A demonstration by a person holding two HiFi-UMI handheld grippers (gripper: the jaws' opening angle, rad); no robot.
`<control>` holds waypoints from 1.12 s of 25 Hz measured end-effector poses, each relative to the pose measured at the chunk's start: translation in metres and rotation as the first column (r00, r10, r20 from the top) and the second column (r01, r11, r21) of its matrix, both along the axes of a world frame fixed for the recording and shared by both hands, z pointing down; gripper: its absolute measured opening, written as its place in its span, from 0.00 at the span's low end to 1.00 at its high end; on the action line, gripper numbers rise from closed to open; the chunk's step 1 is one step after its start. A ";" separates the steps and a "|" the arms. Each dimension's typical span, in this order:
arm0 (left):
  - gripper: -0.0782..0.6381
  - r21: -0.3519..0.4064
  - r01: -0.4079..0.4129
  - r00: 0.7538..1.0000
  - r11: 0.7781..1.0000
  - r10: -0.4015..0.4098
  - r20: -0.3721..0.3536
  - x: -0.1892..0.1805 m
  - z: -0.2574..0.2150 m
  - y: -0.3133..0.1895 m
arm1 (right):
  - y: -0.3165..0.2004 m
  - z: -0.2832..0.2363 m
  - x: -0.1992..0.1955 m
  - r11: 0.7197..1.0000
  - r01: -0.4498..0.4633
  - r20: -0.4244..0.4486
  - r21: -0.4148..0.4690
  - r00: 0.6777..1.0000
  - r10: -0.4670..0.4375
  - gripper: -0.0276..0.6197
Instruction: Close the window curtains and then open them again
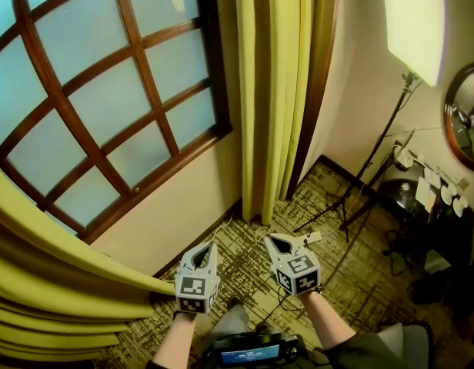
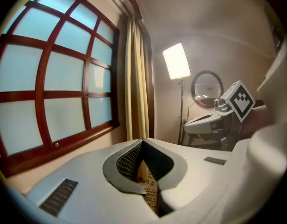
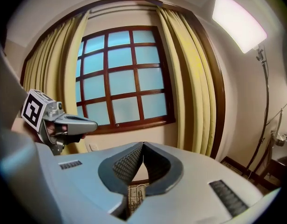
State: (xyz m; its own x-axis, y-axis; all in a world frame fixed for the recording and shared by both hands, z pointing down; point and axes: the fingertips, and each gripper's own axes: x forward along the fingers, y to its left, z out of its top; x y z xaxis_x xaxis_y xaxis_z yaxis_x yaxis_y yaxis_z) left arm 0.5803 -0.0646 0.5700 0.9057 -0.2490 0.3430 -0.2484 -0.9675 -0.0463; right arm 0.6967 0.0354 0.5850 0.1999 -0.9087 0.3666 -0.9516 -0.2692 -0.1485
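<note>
The window is bare: left curtain bunched at 8 o'clock, right curtain at 12. We're either done or haven't started, can't tell. Our left gripper and right gripper are both closed, holding nothing.

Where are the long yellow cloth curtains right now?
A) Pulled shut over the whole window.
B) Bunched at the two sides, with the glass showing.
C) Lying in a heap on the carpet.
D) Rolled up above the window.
B: the long yellow cloth curtains hang gathered at each side, and the brown wooden-framed window shows uncovered between them.
</note>
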 end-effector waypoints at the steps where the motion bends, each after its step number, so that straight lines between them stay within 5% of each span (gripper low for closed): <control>1: 0.11 -0.017 -0.010 1.000 1.000 0.010 -0.001 0.010 -0.005 -0.006 | -0.009 -0.001 0.007 1.000 -0.006 -0.005 -0.003 1.000 0.006 0.07; 12: 0.11 0.063 -0.152 0.988 0.986 0.154 -0.021 0.082 -0.046 -0.091 | -0.125 -0.080 0.095 0.986 -0.091 -0.142 0.142 0.984 0.111 0.08; 17: 0.11 0.071 -0.152 0.982 0.986 0.158 -0.099 0.113 -0.089 -0.113 | -0.160 -0.150 0.146 0.958 -0.126 -0.243 0.256 0.951 0.190 0.13; 24: 0.11 0.189 -0.154 0.977 0.970 0.178 -0.116 0.152 -0.133 -0.139 | -0.212 -0.264 0.204 0.880 -0.149 -0.294 0.451 0.906 0.304 0.37; 28: 0.11 0.216 -0.086 0.982 0.973 0.119 -0.146 0.181 -0.152 -0.161 | -0.248 -0.313 0.247 0.855 -0.098 -0.348 0.509 0.885 0.309 0.57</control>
